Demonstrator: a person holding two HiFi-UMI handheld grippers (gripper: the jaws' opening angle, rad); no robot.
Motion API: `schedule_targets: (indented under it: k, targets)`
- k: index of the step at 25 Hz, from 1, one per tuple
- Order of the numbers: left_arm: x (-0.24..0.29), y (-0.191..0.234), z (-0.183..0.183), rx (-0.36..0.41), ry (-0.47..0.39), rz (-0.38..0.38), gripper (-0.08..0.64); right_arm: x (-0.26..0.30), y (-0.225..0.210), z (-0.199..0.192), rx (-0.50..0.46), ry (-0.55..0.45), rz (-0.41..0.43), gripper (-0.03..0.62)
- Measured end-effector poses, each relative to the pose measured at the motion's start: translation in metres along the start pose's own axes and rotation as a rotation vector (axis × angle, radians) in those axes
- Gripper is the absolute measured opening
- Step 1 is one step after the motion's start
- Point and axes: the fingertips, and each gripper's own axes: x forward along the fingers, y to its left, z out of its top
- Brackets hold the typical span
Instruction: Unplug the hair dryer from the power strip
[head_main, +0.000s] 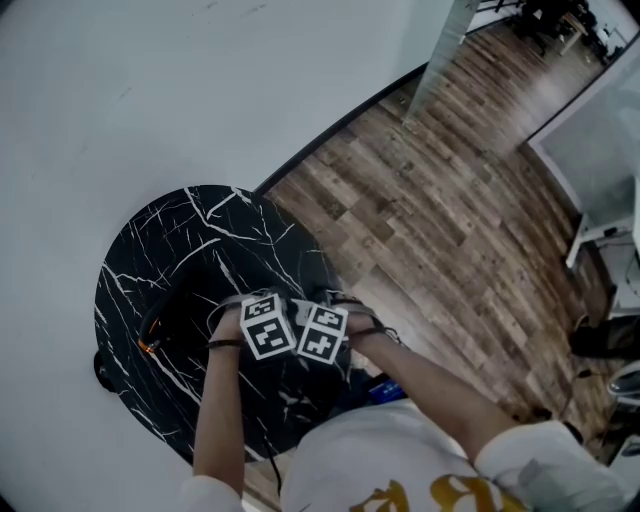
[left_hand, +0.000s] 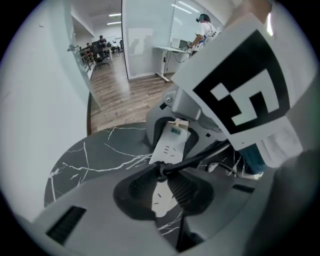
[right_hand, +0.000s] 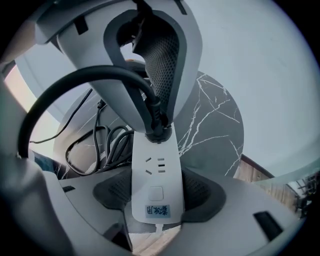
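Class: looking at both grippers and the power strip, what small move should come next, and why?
Probably pull the left gripper straight away from the power strip, keeping the right gripper steady. The left jaws are closed on the black plug, which sits in its socket, and the right jaws clamp the strip's sides.

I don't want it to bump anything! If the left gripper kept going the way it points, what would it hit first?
The left gripper pinches the black plug in its jaws. Straight on, it would probably press into the white power strip right behind the plug, with the black table underneath.
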Motion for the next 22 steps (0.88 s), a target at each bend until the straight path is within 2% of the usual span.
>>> schedule_targets:
  k: [6, 8, 11, 13, 15, 18, 20, 22]
  targets:
    - [-0.005, 0.015, 0.007, -0.058, -0.047, -0.168, 0.063, -0.001, 0.0, -0.002, 0.014, 0.0, -0.006, 0.27]
    - [-0.006, 0.012, 0.01, -0.043, -0.06, -0.131, 0.063, -0.001, -0.001, 0.0, 0.022, -0.003, -0.006, 0.271]
    - [-0.004, 0.005, 0.003, -0.017, -0.069, 0.012, 0.06, 0.0, -0.001, 0.001, 0.016, 0.001, -0.003, 0.272]
    - [-0.004, 0.003, 0.0, -0.021, -0.074, 0.062, 0.06, 0.0, 0.0, 0.001, 0.006, 0.006, -0.002, 0.272]
    - [-0.002, 0.004, -0.002, -0.026, -0.055, 0.027, 0.06, 0.0, -0.001, 0.001, 0.002, 0.008, -0.005, 0.272]
    - [-0.005, 0.015, 0.002, -0.042, -0.032, -0.084, 0.06, 0.0, -0.001, 0.002, 0.005, -0.003, -0.008, 0.27]
    - [-0.008, 0.016, 0.007, -0.053, -0.048, -0.142, 0.064, 0.0, -0.001, 0.003, 0.011, -0.003, -0.007, 0.271]
    - [-0.008, 0.01, 0.009, -0.044, -0.068, -0.124, 0.064, -0.001, -0.001, 0.002, 0.018, 0.005, -0.006, 0.272]
